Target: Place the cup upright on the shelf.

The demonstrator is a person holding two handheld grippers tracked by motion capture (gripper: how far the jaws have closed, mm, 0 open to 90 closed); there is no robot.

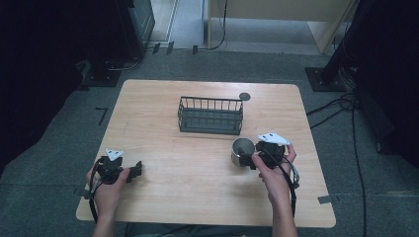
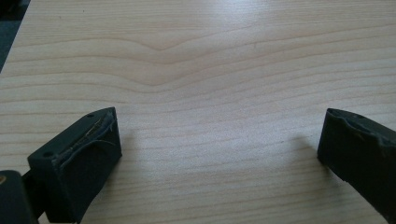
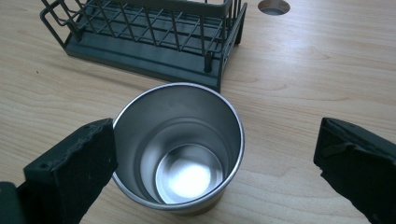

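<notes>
An empty steel cup [image 1: 241, 150] stands upright on the wooden table [image 1: 197, 192], just in front of the right end of a dark wire basket [image 1: 210, 116]. My right gripper [image 1: 252, 157] is open at the cup's right side. In the right gripper view the cup [image 3: 180, 144] sits between the spread jaws of the right gripper [image 3: 215, 128], close against the left jaw and well apart from the right one. The basket [image 3: 154, 51] lies just beyond it and looks empty. My left gripper [image 1: 136, 170] rests near the front left, and in its own view the left gripper [image 2: 219, 126] is open over bare wood.
A round dark hole [image 1: 244, 96] is set in the table behind the basket's right end. Cables and dark stands [image 1: 341, 69] lie on the floor around the table. The table's front edge [image 1: 197, 222] runs close to both of the person's hands.
</notes>
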